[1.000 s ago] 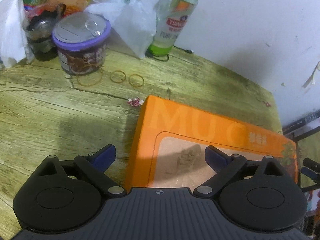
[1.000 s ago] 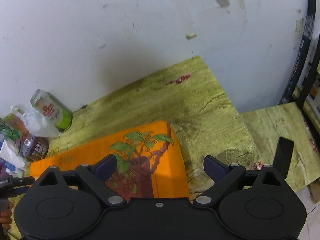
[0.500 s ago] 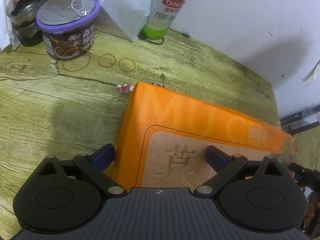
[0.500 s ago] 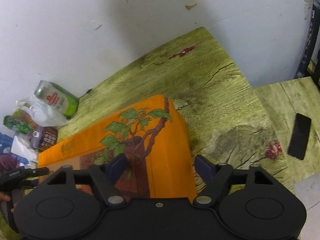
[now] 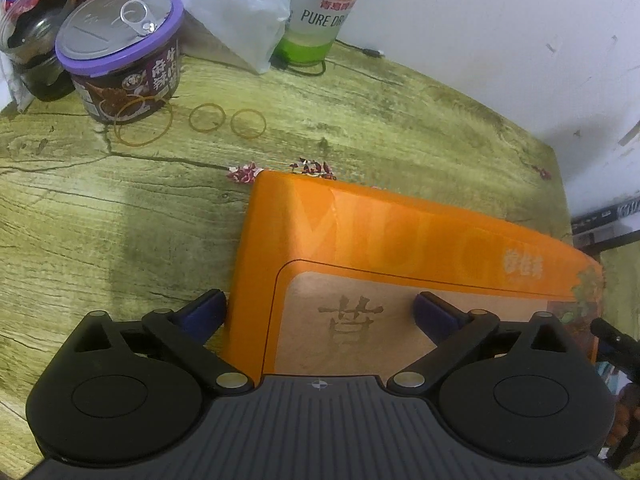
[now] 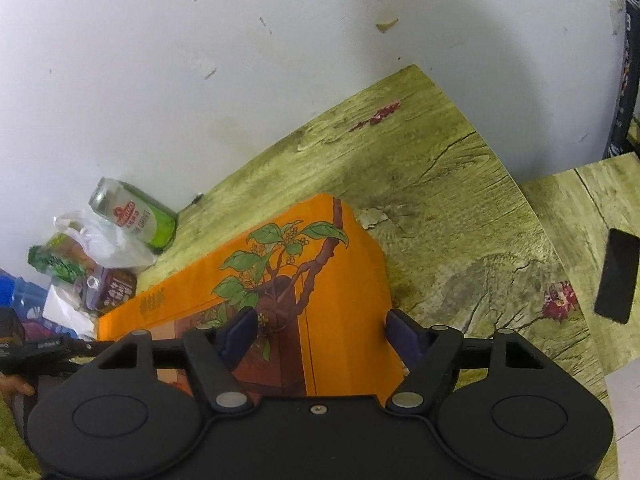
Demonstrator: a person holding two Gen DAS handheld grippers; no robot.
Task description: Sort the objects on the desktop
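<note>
A: In the left wrist view we read "TSINGT" and "PURE DR" on the one can [image 5: 328, 8] against the wall, cut off by the frame. One purple-rimmed tub [image 5: 120, 52] with a pull-ring lid carries print we cannot read.

B: We count three rubber bands [image 5: 206, 118] on the desk [image 5: 80, 220]. The one orange box [image 5: 400, 248] lies flat there, a large character on its tan panel. The left gripper [image 5: 318, 312] has its fingers spreading wide over the box's left end, one beside the box, one above the top, neither pressing.

A: In the right wrist view the box [image 6: 280, 280] shows a leafy branch. The right gripper [image 6: 318, 332] straddles its right end; whether the fingers pinch it we cannot tell. One black slab [image 6: 616, 276] lies on the lower surface.
</note>
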